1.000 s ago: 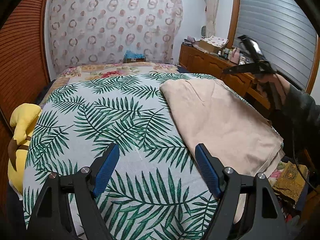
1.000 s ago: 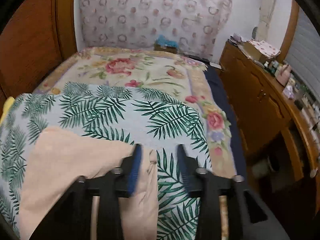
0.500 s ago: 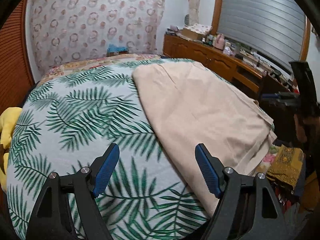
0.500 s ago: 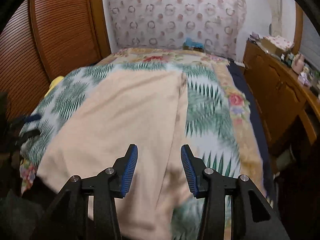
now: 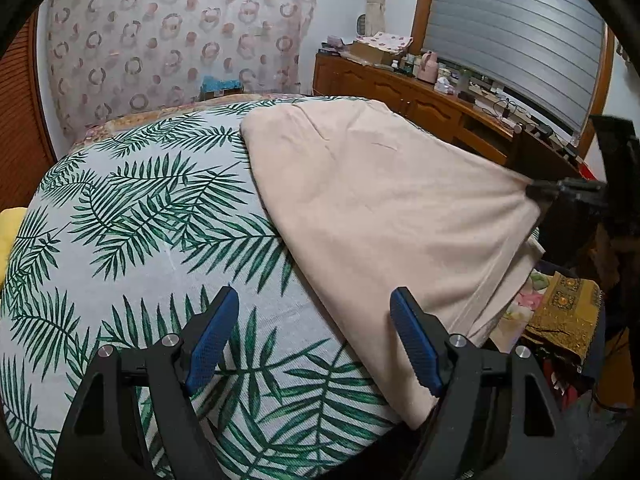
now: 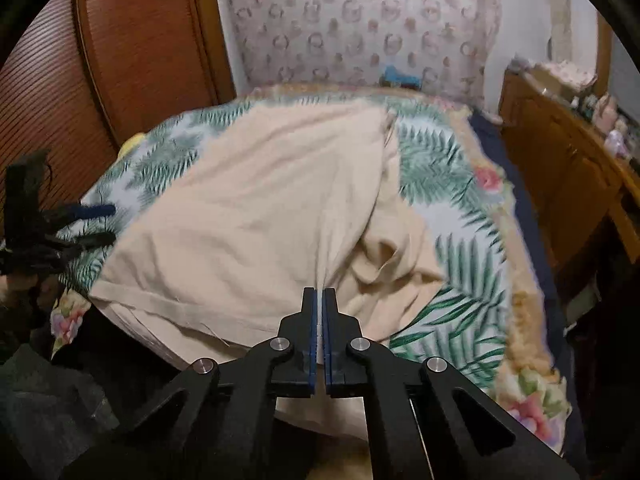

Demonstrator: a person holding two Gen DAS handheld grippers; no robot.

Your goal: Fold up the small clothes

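Note:
A beige garment (image 5: 380,208) lies spread on the palm-leaf bed cover (image 5: 140,220), reaching to the bed's near right edge. My left gripper (image 5: 314,308) hovers open over the cover, its right finger close to the garment's side edge, nothing between the pads. In the right wrist view my right gripper (image 6: 319,292) is shut on the garment (image 6: 260,208) at its near edge, and the fabric puckers toward the tips. The left wrist view shows the right gripper (image 5: 536,190) pinching that corner taut. The left gripper (image 6: 100,224) appears at far left.
A wooden dresser (image 5: 400,88) crowded with small items runs along the right side of the bed. A yellow plush toy (image 5: 10,232) lies at the bed's left edge. A slatted wooden door (image 6: 140,40) stands at the left. Patterned fabric (image 5: 560,312) lies below the bed's corner.
My right gripper drew back from the far part of the bed to the garment's near edge and shut on it. The left gripper shifted slightly toward the garment, still open.

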